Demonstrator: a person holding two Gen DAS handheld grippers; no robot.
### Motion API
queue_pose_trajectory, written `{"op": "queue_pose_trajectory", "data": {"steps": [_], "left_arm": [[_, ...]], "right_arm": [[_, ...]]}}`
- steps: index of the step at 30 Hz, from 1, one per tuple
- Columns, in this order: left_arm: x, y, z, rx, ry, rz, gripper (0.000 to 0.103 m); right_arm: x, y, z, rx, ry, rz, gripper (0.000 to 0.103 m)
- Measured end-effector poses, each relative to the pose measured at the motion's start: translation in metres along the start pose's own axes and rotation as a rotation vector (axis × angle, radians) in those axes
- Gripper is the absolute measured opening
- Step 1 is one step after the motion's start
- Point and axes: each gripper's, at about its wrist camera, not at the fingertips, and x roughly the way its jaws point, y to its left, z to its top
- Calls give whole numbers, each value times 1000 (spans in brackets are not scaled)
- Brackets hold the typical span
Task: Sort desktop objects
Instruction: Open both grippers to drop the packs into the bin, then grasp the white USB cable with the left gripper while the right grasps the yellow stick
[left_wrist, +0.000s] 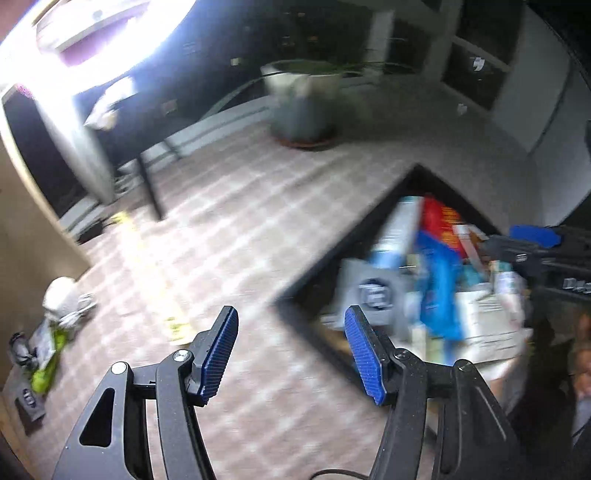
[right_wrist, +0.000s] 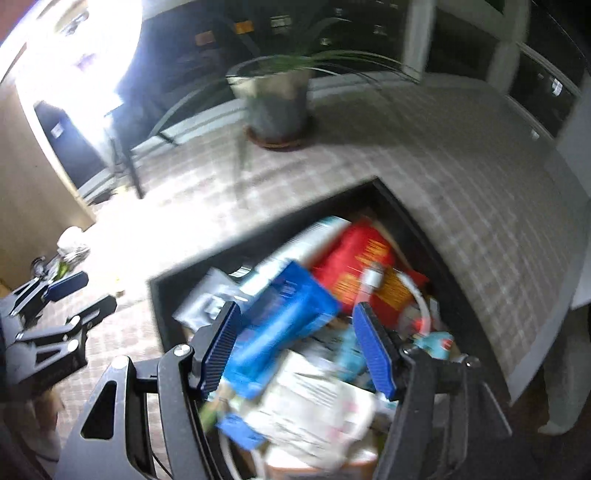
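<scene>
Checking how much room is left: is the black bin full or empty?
Full. The black bin is heaped with boxes and packets, a blue box lying on top.

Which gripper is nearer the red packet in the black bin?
Right. The right gripper hangs open over the bin's contents, the red packet just beyond its fingertips. The left gripper is open over the checked tablecloth, outside the bin.

Box (right_wrist: 424, 229) contents motion-blurred, labels unreadable; clutter (left_wrist: 48, 332) at table's left edge smeared; window glare hides upper left.
</scene>
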Motion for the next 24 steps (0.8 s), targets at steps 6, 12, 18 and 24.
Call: {"op": "queue_pose_trajectory", "data": {"steps": [6,12,18,24], "left_arm": [[6,87,-8,-52,14,126,58],[21,163,-8,-85,64,197,57],[46,216,-3,-86,137,183,57],[76,243,2,-74,202,162,55]], "right_arm": [[14,75,23,-120,5,67,62],[47,146,45,-224,60,119,62],[90,192,62,-245,149,175,62],[126,224,73,-242,217,214,58]]}}
